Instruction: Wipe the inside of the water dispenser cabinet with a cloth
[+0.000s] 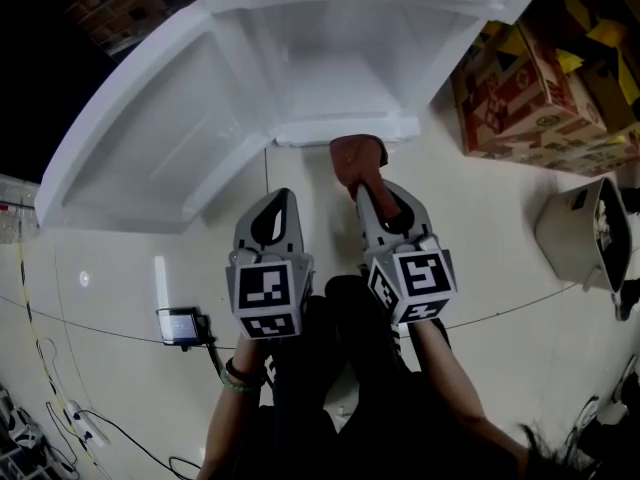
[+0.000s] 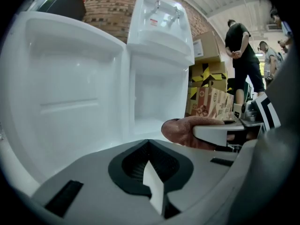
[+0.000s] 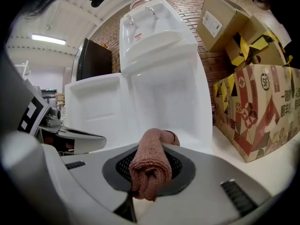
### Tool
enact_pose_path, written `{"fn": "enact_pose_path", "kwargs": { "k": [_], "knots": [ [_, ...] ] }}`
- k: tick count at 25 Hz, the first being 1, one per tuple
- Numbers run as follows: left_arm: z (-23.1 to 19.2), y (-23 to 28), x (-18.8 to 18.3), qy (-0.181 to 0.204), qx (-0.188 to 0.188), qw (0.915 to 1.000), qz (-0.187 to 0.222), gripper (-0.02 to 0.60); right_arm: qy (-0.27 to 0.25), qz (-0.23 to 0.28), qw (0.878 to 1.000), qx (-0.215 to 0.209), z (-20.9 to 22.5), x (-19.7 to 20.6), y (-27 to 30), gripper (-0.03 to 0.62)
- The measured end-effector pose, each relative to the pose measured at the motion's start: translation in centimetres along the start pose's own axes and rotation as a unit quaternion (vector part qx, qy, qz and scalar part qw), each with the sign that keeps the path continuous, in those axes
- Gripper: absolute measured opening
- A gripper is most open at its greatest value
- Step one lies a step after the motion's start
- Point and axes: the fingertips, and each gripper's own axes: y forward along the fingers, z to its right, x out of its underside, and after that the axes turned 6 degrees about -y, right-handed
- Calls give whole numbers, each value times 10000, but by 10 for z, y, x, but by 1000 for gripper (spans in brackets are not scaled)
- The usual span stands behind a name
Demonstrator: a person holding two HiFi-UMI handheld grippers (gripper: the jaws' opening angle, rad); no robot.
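While the rolled brown cloth (image 3: 149, 168) sits pinched in my right gripper (image 1: 368, 180), it is only at the threshold of the open water dispenser cabinet (image 1: 340, 63).
The right jaws are closed tight on the cloth's middle. A short wad pokes out ahead of the tips, and from the head view I think it is at the cabinet's bottom sill (image 1: 345, 128), though I can't tell if it touches. My left gripper (image 1: 279, 206) hangs just to the left of the right one, its jaws together with nothing between them. The risk I see is the narrow roll. Dragged along the white plastic walls, it could work out of the jaws, or the hard tips could scrape where so little cloth leads. The open door (image 1: 150, 153) to the left of the left jaws could get bumped.
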Motion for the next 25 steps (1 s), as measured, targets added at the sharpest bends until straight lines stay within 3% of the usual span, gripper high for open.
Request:
{"fn": "enact_pose_path", "kwargs": {
  "k": [12,25],
  "knots": [
    [-1,-20,13,-41,-186,9998,-34,-11,-88,13,9995,-297,-20,2,-12,71],
    [2,-18,21,-61,-79,9999,-72,-11,-117,-17,9995,-288,-21,5,-11,71]
  ]
}}
